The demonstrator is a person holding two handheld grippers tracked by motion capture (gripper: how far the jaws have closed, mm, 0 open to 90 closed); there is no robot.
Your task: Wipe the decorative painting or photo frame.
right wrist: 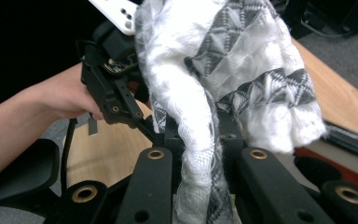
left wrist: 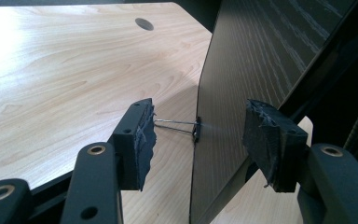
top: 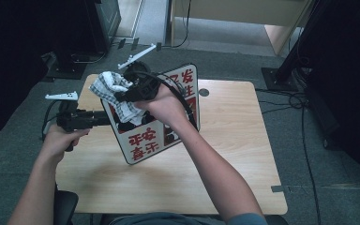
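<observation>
High view, right gripper (top: 130, 91) clamping checked cloth (top: 108, 85) at sign board's (top: 143, 143) eleven o'clock, left gripper (left wrist: 198, 135) jaws wide astride board edge at nine o'clock, pads clear.

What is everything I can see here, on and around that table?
Sign board: one, white with red characters and a dark edge, held tilted above the table; its dark back faces the left gripper view.
Cloth: one, white with a grey-black check, against the board's upper left.
Binder clip: one, black with wire handles, on the board's edge.
Table: one, light wood, with a round hole near its far edge.
Cables: several, black, on the grey floor at right.
Left gripper: one, black, jaws either side of the board's edge.
Right gripper: one, black, jaws shut on the cloth.
Hands: two, left hand, right hand.
</observation>
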